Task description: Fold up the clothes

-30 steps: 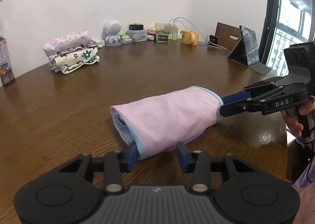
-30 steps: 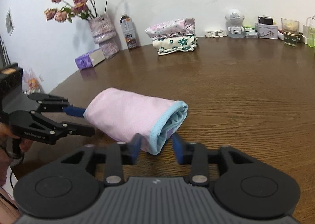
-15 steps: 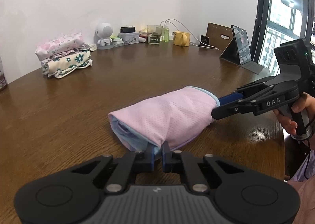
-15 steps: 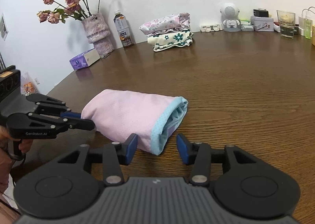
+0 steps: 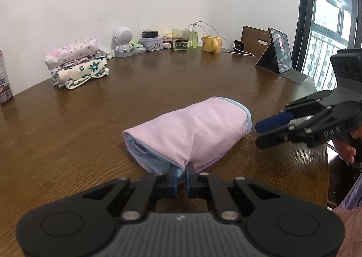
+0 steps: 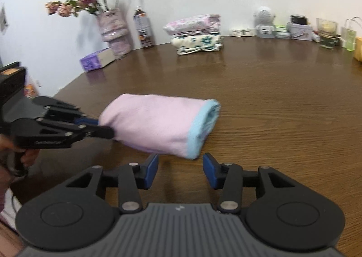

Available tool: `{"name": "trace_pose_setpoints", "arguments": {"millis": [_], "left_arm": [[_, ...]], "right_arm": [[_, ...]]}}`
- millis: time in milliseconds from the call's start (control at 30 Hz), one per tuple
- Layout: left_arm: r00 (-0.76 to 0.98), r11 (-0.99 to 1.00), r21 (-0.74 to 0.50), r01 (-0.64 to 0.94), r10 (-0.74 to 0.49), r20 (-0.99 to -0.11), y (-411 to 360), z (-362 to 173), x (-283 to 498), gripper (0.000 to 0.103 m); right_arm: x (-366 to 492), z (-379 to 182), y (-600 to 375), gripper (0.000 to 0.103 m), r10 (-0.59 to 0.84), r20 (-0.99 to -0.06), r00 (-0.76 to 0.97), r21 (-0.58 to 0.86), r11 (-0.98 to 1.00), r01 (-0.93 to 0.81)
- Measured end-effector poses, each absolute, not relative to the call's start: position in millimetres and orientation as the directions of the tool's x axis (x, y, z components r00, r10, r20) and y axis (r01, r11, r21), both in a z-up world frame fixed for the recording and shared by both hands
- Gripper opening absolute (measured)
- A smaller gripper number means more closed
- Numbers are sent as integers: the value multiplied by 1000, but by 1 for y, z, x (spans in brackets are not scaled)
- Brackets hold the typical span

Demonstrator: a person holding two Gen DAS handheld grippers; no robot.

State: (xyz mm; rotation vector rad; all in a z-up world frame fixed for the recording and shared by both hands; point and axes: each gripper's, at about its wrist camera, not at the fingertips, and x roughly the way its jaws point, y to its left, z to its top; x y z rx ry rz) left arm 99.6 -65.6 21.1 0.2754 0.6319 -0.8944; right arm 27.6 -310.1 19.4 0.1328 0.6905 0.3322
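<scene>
A folded pink garment [image 5: 192,130] with light-blue trim lies on the brown wooden table [image 5: 158,80]. My left gripper [image 5: 181,172] is shut on the corner of its near end; seen from the right wrist, the left gripper [image 6: 105,129] pinches the garment's left end. The pink garment [image 6: 156,121] shows its blue-edged open end toward the right. My right gripper [image 6: 181,171] stands open just short of that end, touching nothing. In the left wrist view, the right gripper [image 5: 259,135] hangs a little clear of the garment's far end, held by a hand.
A stack of folded floral clothes [image 5: 77,64] sits at the back by the wall, beside a white robot figurine [image 5: 123,41], a glass [image 5: 180,39] and a yellow mug [image 5: 211,43]. A tablet on a stand [image 5: 279,53] is far right. Vase of flowers [image 6: 113,28], bottle [image 6: 143,28] and tissue box [image 6: 97,60] stand back left.
My left gripper went from open around the garment's near end to shut on it. My right gripper drew back from the other end and opened wider.
</scene>
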Motion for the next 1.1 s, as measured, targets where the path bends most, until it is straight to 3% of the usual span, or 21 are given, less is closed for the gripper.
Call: {"name": "trace_pose_setpoints", "arguments": {"millis": [233,567,767,933,1000,1100], "left_arm": [[475,604,-6,797,-633,-612,-69,23,84,6],[500,565,96,819,-623,-601,-107,29,38,6],[484,557,80,827,-631,-606,-142,26,31,7],[472,555,59,830,-643,-603,-151,25,24,21],[465,547,47,836,-658,-592,-145,29,19,45],[450,533,24,846,-690,-567,-127,36,10,50]], "right_arm": [[34,17,-304,37,319,-621,716,205,948,-245],[68,12,-330,37,272,-618,737,216,961,-174],[88,9,-345,37,255,-609,752,235,962,-136],[78,8,-350,37,236,-602,763,240,965,-109],[68,9,-351,37,221,-599,770,231,968,-98],[48,13,-349,42,194,-582,790,216,973,-80]]}}
